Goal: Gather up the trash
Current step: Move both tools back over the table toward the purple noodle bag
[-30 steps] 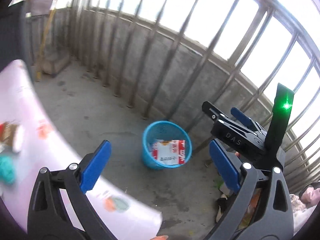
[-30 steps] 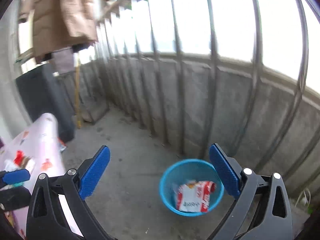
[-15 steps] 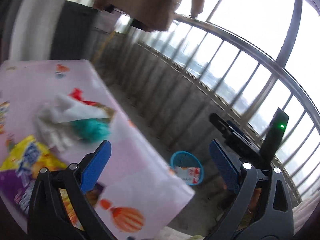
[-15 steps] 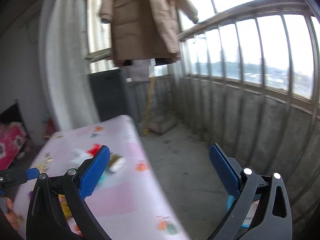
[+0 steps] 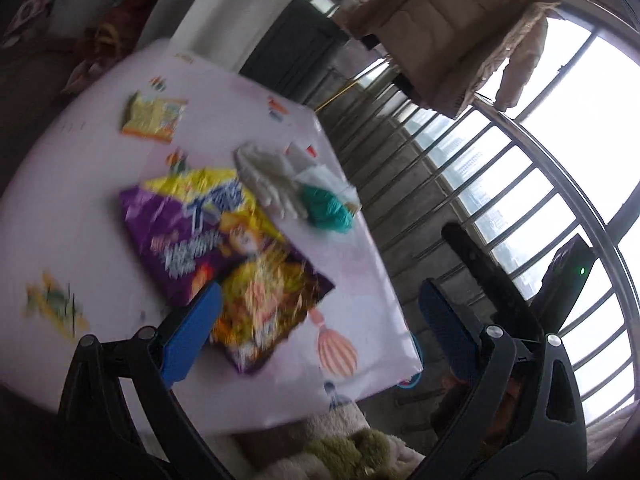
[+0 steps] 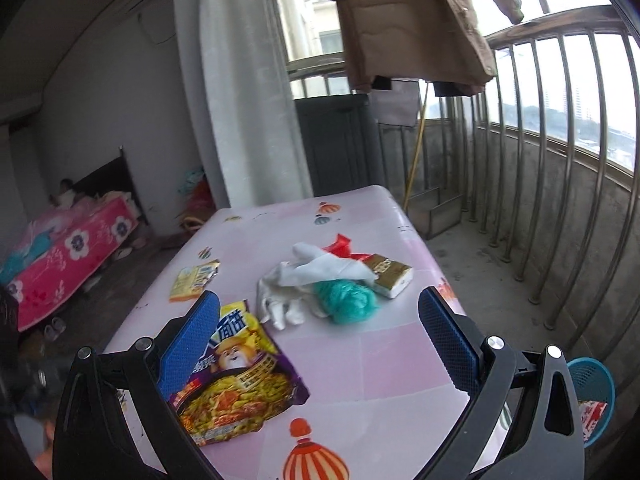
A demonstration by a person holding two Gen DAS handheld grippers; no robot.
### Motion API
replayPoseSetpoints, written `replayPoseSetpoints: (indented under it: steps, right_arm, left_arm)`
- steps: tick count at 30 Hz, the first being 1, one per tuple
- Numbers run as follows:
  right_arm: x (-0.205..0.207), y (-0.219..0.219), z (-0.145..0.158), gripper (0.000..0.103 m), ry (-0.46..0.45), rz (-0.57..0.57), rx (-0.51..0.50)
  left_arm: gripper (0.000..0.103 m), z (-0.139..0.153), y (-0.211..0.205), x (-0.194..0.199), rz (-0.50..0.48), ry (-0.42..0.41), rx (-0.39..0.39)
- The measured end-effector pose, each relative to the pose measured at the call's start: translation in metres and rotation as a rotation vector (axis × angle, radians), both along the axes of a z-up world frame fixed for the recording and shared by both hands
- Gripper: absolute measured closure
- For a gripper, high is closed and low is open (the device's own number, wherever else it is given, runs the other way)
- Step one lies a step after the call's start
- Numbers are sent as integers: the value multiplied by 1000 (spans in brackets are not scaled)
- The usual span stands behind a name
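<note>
Your trash lies scattered on the pink table (image 6: 400, 364). Nearest you is the large purple and yellow snack bag (image 6: 240, 376), crumpled flat, printed with a cartoon face and a heap of yellow food; its near-left corner sits behind your right gripper's left finger. Beyond it, at the table's middle, a white glove (image 6: 288, 296) lies limp, touching a teal ball of fluffy material (image 6: 348, 300). A gold and white packet (image 6: 390, 276) lies just beside that ball, with a red scrap (image 6: 344, 246) behind. A small yellow packet (image 6: 192, 280) sits apart toward the left edge.

Your right gripper (image 6: 320, 338) is spread wide above the table and holds nothing. Your left gripper (image 5: 320, 328) is likewise spread and empty, over the blurred snack bag. The blue basket (image 6: 592, 396) stands on the balcony floor past the table's right corner, holding a red and white wrapper (image 6: 592, 416).
</note>
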State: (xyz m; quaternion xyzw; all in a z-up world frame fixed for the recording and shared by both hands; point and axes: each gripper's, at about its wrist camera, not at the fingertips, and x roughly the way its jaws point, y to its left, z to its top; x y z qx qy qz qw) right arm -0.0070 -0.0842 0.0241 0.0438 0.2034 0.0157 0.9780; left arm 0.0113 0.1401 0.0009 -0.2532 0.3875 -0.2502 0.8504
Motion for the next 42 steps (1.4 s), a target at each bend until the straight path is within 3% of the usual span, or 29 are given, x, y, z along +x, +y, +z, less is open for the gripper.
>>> replayPoseSetpoints:
  steps: [5,10,15,18,21,28,38,42]
  right_arm:
    - [-11,-3,-2,6,6,8,4]
    - [-18,-17,-4,6,12,-3,71]
    - [-28,-22,1,6,-12,-3,66]
    - [-29,-27,2,6,-13,0,72]
    - [-30,-32,2,6,-6,6,87]
    - [-33,-36,1,6,-16,-12,66]
    - [-23,-39,-2,6,25,-18,92]
    - [-18,-38,-3,6,36,-7,111]
  left_arm:
    - [9,-14,-27,-30,-92,71,-72]
    - [9,5,-45,-40,-183,1,-91]
    - [9,18,-58,-46,-238,-21,-125]
    - [9,30,-68,-53,-250,-51,-70]
    - [9,38,-78,-58,-257,-69,-16]
    - [9,40,-83,-62,-272,-89,-32]
    - [9,33,-59,-41,-179,-70,-37]
    - [9,38,-47,-29,-128,-102,-4]
